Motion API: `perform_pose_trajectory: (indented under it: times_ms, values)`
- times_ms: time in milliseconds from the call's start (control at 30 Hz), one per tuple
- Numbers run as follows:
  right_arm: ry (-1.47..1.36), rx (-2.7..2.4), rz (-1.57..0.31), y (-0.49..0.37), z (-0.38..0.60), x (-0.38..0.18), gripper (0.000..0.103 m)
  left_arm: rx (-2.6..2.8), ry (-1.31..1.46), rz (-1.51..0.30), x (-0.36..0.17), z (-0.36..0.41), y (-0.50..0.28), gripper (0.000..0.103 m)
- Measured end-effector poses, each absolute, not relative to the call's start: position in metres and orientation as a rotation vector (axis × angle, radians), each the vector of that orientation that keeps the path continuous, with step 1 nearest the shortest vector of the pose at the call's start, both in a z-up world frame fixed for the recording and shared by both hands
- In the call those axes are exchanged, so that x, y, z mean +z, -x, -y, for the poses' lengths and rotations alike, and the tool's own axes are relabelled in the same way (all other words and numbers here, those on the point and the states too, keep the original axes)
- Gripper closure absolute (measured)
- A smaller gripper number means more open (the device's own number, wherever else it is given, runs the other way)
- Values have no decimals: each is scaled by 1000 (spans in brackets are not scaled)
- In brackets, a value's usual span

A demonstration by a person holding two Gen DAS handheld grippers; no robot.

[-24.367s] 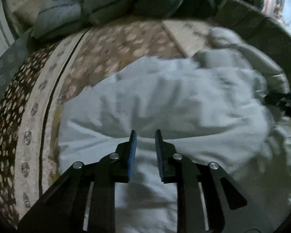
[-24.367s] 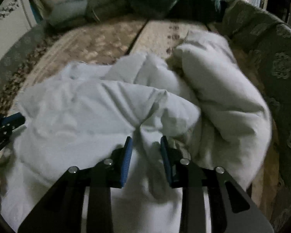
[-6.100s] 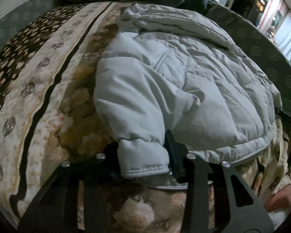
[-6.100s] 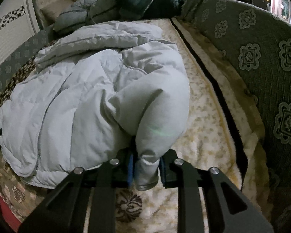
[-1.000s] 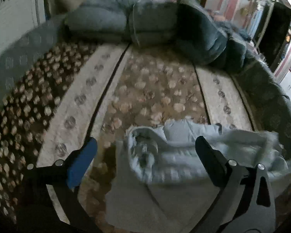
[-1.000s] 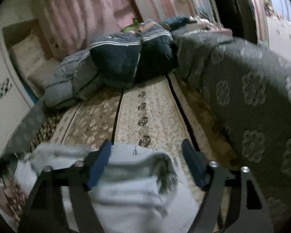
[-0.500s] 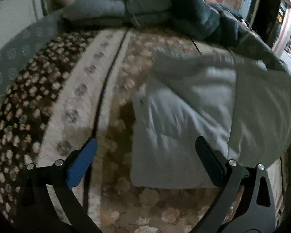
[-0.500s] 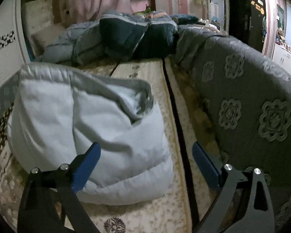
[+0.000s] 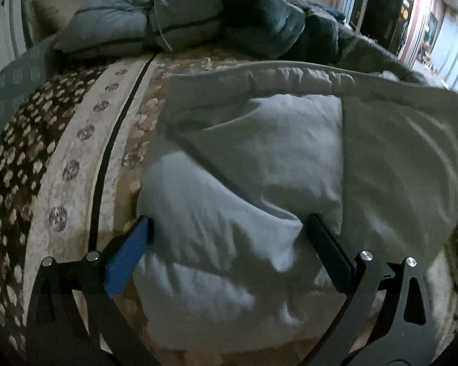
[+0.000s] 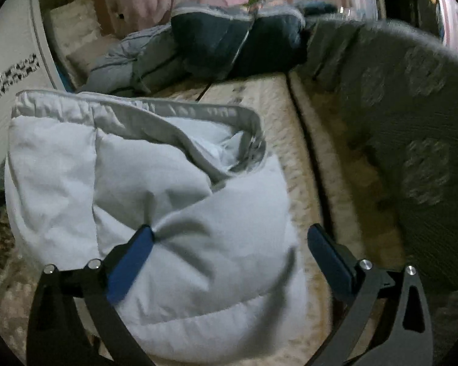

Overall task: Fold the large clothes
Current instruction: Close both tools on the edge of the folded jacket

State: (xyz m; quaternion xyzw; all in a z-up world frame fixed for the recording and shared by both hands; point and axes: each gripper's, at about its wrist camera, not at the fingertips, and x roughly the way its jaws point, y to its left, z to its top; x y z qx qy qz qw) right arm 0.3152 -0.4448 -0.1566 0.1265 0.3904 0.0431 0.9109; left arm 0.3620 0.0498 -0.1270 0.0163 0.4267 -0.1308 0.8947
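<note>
With both the left gripper (image 9: pixel 227 228) and the right gripper (image 10: pixel 229 238) spread wide, the right's jaws being opened further, the pale padded jacket (image 10: pixel 155 213) is seen released and lying doubled on the patterned sofa cover (image 9: pixel 76 152), so the fold is judged laid, with darker bedding (image 9: pixel 198 21) heaped beyond

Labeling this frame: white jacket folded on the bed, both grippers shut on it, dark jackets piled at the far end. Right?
Not quite. Neither gripper is shut on the jacket. The left gripper stands wide open in the left wrist view, and the right gripper is opening in the right wrist view. The folded jacket on the bed and the dark jackets are right.
</note>
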Motion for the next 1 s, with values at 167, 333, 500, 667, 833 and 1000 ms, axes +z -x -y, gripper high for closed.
perform_pose_trajectory:
  times_ms: [167,333,500,667,833,1000]
  values:
    - [-284,91,-798,-326,434,-159,34,-213,-130,-876,-128,-30,-373,32]
    - [-172,26,-757,-317,418,-141,82,-183,-123,-896,-111,-38,-375,80]
    - [-37,-62,-624,-319,398,-85,92,-161,-123,-869,-86,-40,-381,88]
    - [-53,-139,-566,-367,409,-42,93,-105,-37,-879,-54,-46,-442,89]
    - [-176,-175,-851,-437,436,-103,93,-85,96,-1034,-89,-67,-493,86]
    - [-263,-183,-938,-422,450,-150,87,-86,42,-1069,-130,-62,-472,86]
